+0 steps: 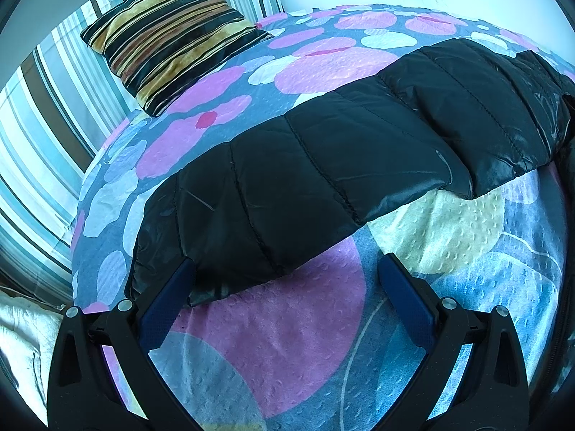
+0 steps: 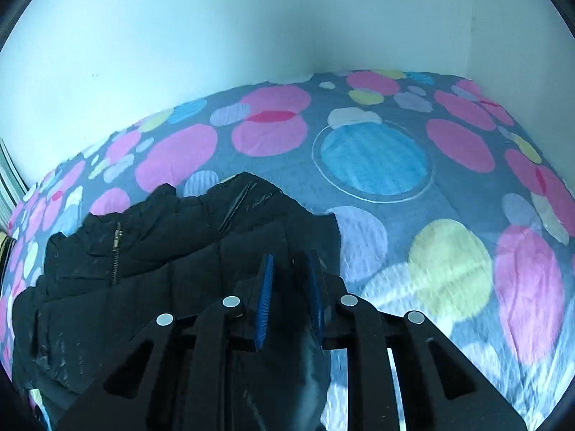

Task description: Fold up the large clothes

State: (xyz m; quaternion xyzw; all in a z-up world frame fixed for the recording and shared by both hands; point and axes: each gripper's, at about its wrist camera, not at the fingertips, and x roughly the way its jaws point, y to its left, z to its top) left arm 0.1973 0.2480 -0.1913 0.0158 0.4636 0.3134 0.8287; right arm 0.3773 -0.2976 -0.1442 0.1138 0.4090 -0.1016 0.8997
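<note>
A black quilted puffer jacket lies on the bed. In the left wrist view its long sleeve (image 1: 323, 151) stretches from the far right down to the near left. The cuff end rests against the left finger of my left gripper (image 1: 287, 273), which stands wide open just above the bedspread with nothing gripped. In the right wrist view the jacket body (image 2: 161, 251) is bunched at the lower left, its zip (image 2: 116, 248) showing. My right gripper (image 2: 290, 276) has its blue pads close together, with a fold of the jacket's black fabric pinched between them.
The bedspread (image 1: 287, 341) (image 2: 377, 158) is grey with big pink, blue and yellow circles. A striped cushion (image 1: 172, 36) sits at the far left, beside striped bedding (image 1: 43, 125). A pale wall (image 2: 251, 18) borders the bed's far side.
</note>
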